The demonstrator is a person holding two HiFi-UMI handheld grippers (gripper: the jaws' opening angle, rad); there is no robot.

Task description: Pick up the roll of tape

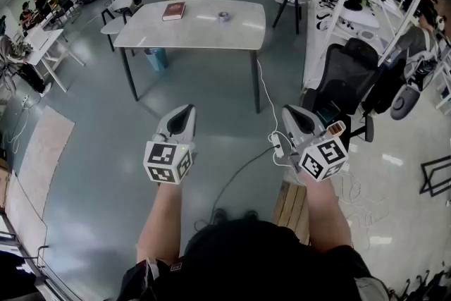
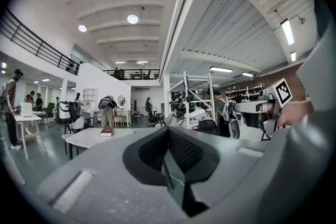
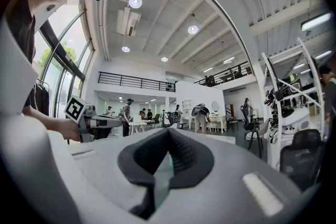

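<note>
**Both grippers closed and empty, well short of the table**

The small silvery roll of tape (image 1: pixel 223 16) lies on the pale stone-topped table (image 1: pixel 141 35), right of a dark red book (image 1: pixel 173 10). It is well apart from the left gripper (image 1: pixel 184 109) and right gripper (image 1: pixel 290 111), whose jaws are together on nothing. I'd walk up first, part one gripper's jaws, then close across the roll's wall.

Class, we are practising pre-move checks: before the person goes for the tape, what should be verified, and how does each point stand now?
1. Tape visible on table: ok.
2. Tape clear of book: ok, they lie apart.
3. Tape within reach: not ok, table stands far ahead.
4. Left gripper open: not ok, jaws together, empty.
5. Right gripper open: not ok, jaws together, empty.
</note>
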